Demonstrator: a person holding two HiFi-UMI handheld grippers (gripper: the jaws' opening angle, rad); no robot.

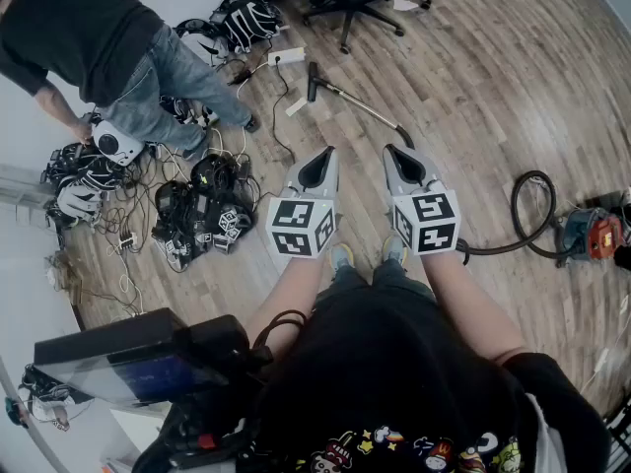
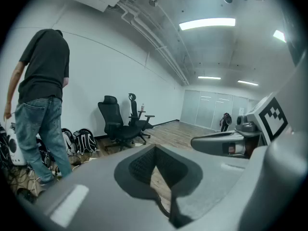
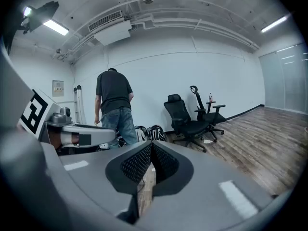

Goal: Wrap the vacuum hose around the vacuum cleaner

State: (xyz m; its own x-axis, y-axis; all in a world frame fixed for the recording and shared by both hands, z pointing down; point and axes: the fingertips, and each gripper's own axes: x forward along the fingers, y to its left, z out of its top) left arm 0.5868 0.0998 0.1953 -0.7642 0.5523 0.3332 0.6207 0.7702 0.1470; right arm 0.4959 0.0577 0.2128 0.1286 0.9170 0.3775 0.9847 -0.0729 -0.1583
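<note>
- Your left gripper (image 1: pixel 320 163) and right gripper (image 1: pixel 402 163) are side by side in front of you, each with its jaws pressed together on nothing.
- The vacuum cleaner (image 1: pixel 592 234) sits on the wood floor (image 1: pixel 483 67) off to your right, well apart from both grippers.
- Its black hose (image 1: pixel 515 205) loops beside it and runs under your right gripper to the wand (image 1: pixel 360 104).

Wood-plank floor (image 1: pixel 493 67), plain white walls (image 3: pixel 159 76). Two black office chairs (image 3: pixel 185 119) beside the wall. Strip lights (image 2: pixel 207 23) along an exposed-pipe ceiling (image 2: pixel 231 47).
</note>
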